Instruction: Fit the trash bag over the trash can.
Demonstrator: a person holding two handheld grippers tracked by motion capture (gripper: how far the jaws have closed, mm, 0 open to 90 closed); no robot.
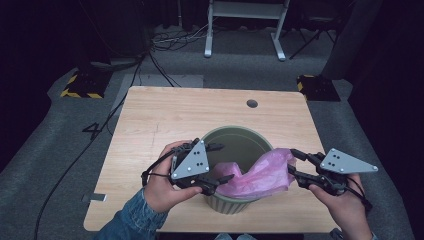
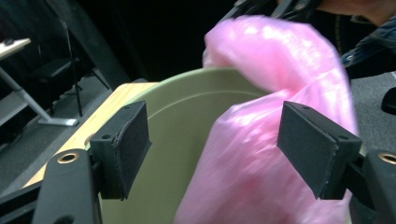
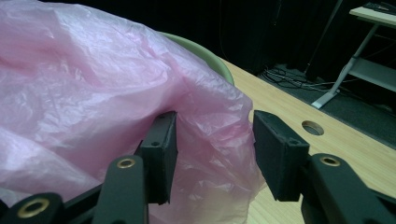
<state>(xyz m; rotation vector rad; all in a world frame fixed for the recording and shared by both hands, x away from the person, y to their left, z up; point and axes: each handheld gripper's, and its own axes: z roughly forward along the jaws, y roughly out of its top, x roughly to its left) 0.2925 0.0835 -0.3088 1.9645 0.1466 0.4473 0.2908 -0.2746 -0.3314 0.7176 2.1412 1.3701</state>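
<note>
A light green bin [image 1: 240, 145] stands near the front edge of the wooden table [image 1: 165, 115]. A crumpled pink plastic bag [image 1: 262, 172] lies partly inside it and drapes over the right rim. My left gripper [image 1: 226, 162] hovers over the bin's left rim, open. In the left gripper view its pads [image 2: 133, 149] are wide apart, with the pink bag [image 2: 261, 154] and the bin's inner wall [image 2: 177, 135] between and beyond them. My right gripper [image 1: 291, 161] is at the bag's right edge, open. In the right gripper view a fold of the bag [image 3: 93, 93] bulges between its jaws, unclamped.
A round cable hole [image 1: 252, 103] sits near the table's far edge. On the dark floor beyond are a white-legged frame [image 1: 245, 25], loose cables [image 1: 170, 42] and two yellow-and-black striped bases [image 1: 82, 85]. Bare tabletop lies left of and behind the bin.
</note>
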